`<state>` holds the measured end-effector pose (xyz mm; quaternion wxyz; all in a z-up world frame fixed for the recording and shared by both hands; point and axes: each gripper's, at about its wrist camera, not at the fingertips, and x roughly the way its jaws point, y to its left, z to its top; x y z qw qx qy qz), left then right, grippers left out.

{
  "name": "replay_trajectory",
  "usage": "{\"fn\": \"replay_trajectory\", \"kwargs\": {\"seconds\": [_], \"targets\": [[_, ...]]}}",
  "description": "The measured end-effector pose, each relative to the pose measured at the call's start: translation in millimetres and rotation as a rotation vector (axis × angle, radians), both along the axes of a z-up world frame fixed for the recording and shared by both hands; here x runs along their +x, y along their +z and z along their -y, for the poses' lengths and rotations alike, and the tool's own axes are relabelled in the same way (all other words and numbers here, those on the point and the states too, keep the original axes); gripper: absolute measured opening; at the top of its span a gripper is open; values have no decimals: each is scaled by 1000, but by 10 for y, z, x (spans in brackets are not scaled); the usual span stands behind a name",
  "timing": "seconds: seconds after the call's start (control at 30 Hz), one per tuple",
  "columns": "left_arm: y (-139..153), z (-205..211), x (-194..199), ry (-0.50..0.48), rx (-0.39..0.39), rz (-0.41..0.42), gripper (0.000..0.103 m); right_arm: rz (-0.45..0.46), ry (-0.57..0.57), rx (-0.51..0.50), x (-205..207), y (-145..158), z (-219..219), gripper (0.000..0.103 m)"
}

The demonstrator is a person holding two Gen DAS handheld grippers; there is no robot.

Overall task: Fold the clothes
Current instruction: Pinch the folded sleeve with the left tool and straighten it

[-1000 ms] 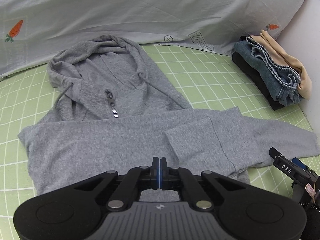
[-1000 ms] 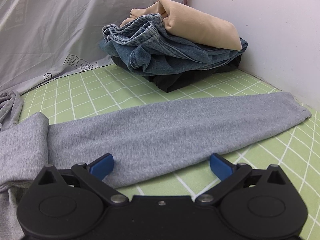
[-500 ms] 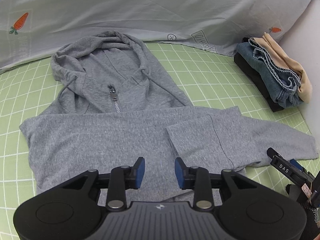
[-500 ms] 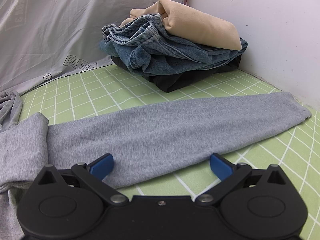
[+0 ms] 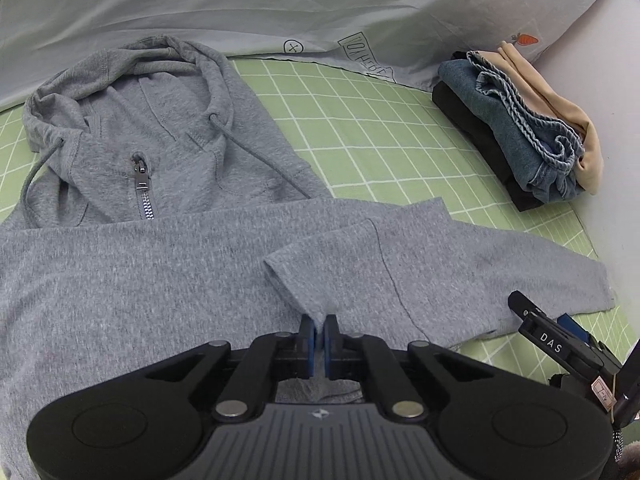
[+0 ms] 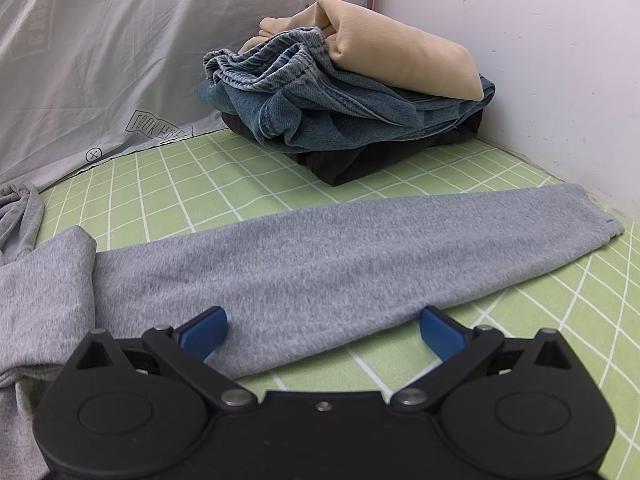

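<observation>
Green checked mat (image 5: 360,120) covered the work surface, a pale sheet (image 5: 280,0) rucked up along its far edge. Grey hoodie (image 5: 140,272) lay spread face-up across the mat's near half, hood (image 5: 132,68) toward the sheet, zipper (image 5: 143,192) showing at the neck. One sleeve was already folded across the chest, its cuff resting near the middle of the body. The other sleeve (image 6: 340,264) lay flat and stretched out over the mat toward the wall, cuff just short of it. Stack of folded clothes (image 6: 352,100) (tan over denim over black) sat on the mat's far corner, well apart from the hoodie.

Left gripper (image 5: 319,334) was clenched on a pinch of grey cloth at the edge of the folded-over sleeve. Right gripper (image 6: 320,330) sat spread wide, nothing between the blue pads, low over the near edge of the outstretched sleeve.

Judged step: sleeve folding, one in and one still out. Next move would likely call for the right gripper to nip the outstretched sleeve and carry it across the chest, the left pinning the cloth so the first fold holds. Risk: dragging the body askew.
</observation>
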<state>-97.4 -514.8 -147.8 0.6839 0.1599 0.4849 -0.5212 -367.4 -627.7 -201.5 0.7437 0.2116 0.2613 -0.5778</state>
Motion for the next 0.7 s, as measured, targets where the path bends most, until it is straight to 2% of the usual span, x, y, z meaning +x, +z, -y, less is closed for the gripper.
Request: {"fn": "replay_trajectory", "kwargs": {"seconds": [0.2, 0.37, 0.53, 0.7], "targets": [[206, -257, 92, 39, -9, 57, 5, 0, 0, 0, -2, -1, -1, 103], [389, -685, 408, 171, 1, 62, 5, 0, 1, 0, -4, -2, 5, 103], [472, -1036, 681, 262, 59, 146, 5, 0, 2, 0, -5, -3, 7, 103], [389, -1261, 894, 348, 111, 146, 6, 0, 1, 0, -4, -5, 2, 103]]}}
